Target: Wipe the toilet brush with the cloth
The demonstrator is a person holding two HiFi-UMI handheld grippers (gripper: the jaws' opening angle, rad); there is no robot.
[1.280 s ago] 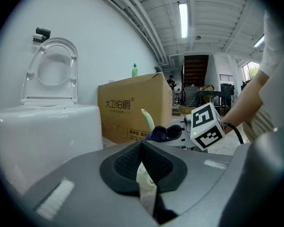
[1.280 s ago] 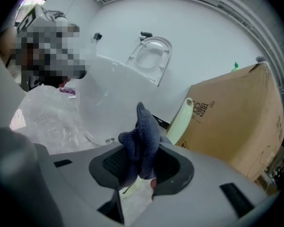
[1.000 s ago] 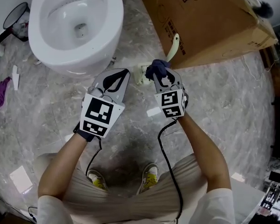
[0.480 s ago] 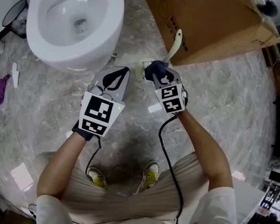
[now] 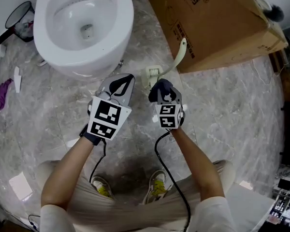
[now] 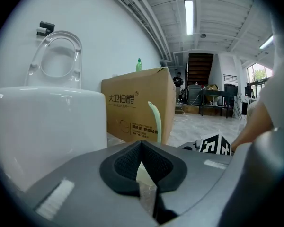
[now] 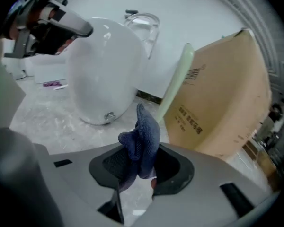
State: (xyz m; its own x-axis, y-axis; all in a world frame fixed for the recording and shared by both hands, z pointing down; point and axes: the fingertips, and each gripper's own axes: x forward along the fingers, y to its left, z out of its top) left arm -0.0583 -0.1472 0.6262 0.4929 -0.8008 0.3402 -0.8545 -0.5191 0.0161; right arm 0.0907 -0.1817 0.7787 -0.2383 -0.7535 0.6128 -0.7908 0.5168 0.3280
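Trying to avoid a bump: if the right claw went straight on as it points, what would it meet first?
Most likely the toilet brush: its pale green handle stands just beyond the cloth in the right claw, cardboard box behind. Depth is unclear.

The floor (image 5: 232, 110) is grey, marble-veined and scuffed, with white paper scraps (image 5: 21, 185) at 7 o'clock, a purple scrap (image 5: 4, 93) at 9 o'clock and a black waste bin (image 5: 17, 18) at 10 o'clock as seen from above. A white toilet (image 5: 82, 28) stands at 11 o'clock with its seat raised against a plain white wall (image 6: 109, 32). A large printed cardboard box (image 5: 217, 23) sits on the floor at 1 o'clock, with a green bottle (image 6: 139, 65) on top. Beyond the box the room opens out under a white ribbed ceiling with a lit strip light (image 6: 188, 11), to a dark staircase (image 6: 200, 70), tables (image 6: 217, 98) and tall bright windows (image 6: 258, 74) at 3 o'clock.
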